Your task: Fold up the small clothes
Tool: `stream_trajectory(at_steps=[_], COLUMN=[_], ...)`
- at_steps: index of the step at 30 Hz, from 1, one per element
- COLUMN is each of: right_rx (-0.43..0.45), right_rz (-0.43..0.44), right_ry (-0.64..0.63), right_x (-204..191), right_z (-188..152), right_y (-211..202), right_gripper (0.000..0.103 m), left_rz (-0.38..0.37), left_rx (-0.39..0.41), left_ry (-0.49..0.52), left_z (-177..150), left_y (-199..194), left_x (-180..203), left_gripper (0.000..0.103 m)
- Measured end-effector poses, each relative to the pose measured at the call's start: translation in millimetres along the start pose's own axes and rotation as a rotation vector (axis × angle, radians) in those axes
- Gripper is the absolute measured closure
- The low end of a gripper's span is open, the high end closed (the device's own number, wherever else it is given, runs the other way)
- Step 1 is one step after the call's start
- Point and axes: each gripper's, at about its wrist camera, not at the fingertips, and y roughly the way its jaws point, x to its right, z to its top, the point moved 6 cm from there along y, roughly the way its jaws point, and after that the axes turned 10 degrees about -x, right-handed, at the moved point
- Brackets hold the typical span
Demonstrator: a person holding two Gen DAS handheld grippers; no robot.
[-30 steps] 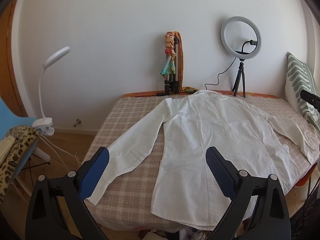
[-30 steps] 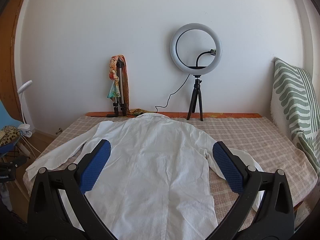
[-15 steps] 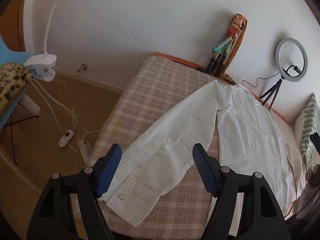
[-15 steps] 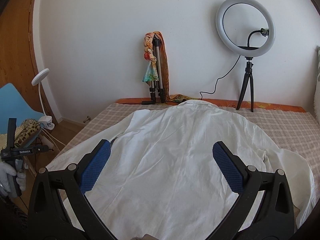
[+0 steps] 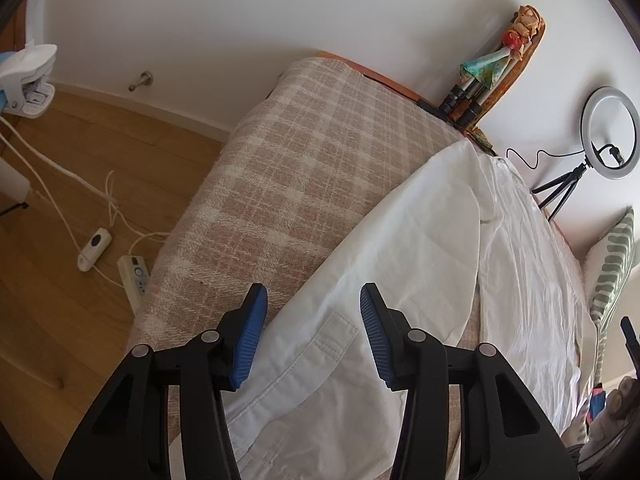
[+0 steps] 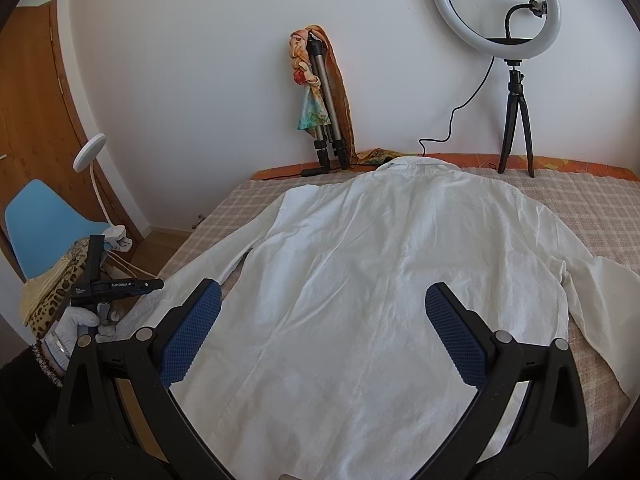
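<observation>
A white long-sleeved shirt (image 6: 360, 288) lies flat, back up, on a plaid-covered bed (image 6: 248, 196), collar toward the wall. In the left wrist view its left sleeve (image 5: 400, 248) runs toward me, and the cuff (image 5: 316, 356) lies between the open blue-padded jaws of my left gripper (image 5: 312, 320), just above it. My right gripper (image 6: 320, 316) is open and empty, hovering over the lower back of the shirt. The left gripper's body (image 6: 108, 284) shows at the bed's left edge in the right wrist view.
A ring light on a tripod (image 6: 516, 40) and a folded tripod with a scarf (image 6: 320, 96) stand by the wall. A striped pillow (image 5: 612, 264) is at the right. A blue chair (image 6: 44, 220), clip lamp (image 6: 90, 156) and floor cables (image 5: 100, 240) are left of the bed.
My left gripper has dropped and closed in on the left sleeve cuff, its jaws narrower than before. My right gripper has moved left and lower over the shirt's back.
</observation>
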Motion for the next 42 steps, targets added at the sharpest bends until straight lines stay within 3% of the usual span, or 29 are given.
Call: stream_trajectory(at_steps=[1, 3, 4, 5, 6, 9, 15, 18, 20, 23, 27, 31, 34, 35, 36, 40, 42], right_rx=[0.003, 0.007, 0.007, 0.004, 0.003, -0.002, -0.034, -0.068, -0.095, -0.147, -0.204, -0.23, -0.25, -0.255, -0.262, -0.321, -0.353], right_rz=[-0.008, -0.022, -0.022, -0.02, -0.018, -0.019, -0.011, 0.018, 0.046, 0.11, 0.188, 0.182, 0.178, 0.166, 0.161, 0.145, 0.147], right_ry=[-0.002, 0.004, 0.011, 0.021, 0.027, 0.031, 0.055, 0.083, 0.109, 0.144, 0.137, 0.043, 0.029, 0.024, 0.019, 0.0, -0.008], right_x=[2.1, 6.7, 9.2, 11.3, 12.8, 14.7, 17.0, 19.8, 22.1, 24.5, 20.0, 5.0, -5.7, -8.6, -11.2, -20.4, -24.8], right_z=[0.0, 0.3, 0.2, 0.9, 1.1, 1.0, -0.5, -0.6, -0.7, 0.8, 14.3, 37.0, 40.7, 38.5, 34.8, 15.9, 4.7], right_y=[-1.5, -5.1, -6.2, -6.8, -7.5, -8.0, -2.1, 3.7, 8.9, 19.4, 34.4, 54.6, 71.5, 76.4, 80.7, 95.2, 101.4], right_gripper=[0.0, 0.0, 0.0, 0.0, 0.0, 0.0, 0.0, 0.012, 0.022, 0.039, 0.04, 0.04, 0.04, 0.04, 0.04, 0.04, 0.04], left_rz=[-0.023, -0.036, -0.03, -0.017, -0.007, 0.005, -0.089, -0.171, -0.178, -0.175, -0.15, -0.136, -0.095, -0.078, -0.074, -0.167, -0.191], left_rx=[-0.011, -0.027, -0.028, -0.025, -0.022, 0.005, 0.093, 0.113, 0.122, 0.117, 0.069, 0.026, -0.021, -0.034, -0.032, -0.016, 0.016], left_ry=[-0.008, 0.004, 0.025, 0.052, 0.074, 0.102, 0.174, 0.223, 0.295, 0.414, 0.561, 0.628, 0.68, 0.689, 0.689, 0.647, 0.582], left_z=[0.2, -0.6, -1.2, -2.4, -3.2, -2.7, -5.2, -16.3, -27.3, -46.7, -72.0, -91.8, -106.8, -111.5, -114.2, -121.7, -119.4], left_y=[3.1, 7.8, 9.8, 10.8, 11.7, 8.4, -22.2, -33.2, -35.2, -29.8, -10.4, 3.0, 10.3, 10.6, 7.1, -28.2, -47.8], left_x=[0.1, 3.6, 7.5, 11.0, 14.1, 22.3, 66.5, 100.5, 128.7, 172.1, 212.5, 227.1, 230.8, 232.0, 231.7, 221.1, 203.5], left_gripper=[0.063, 0.079, 0.083, 0.095, 0.098, 0.101, 0.102, 0.102, 0.102, 0.102, 0.102, 0.102, 0.09, 0.074, 0.068, 0.067, 0.055])
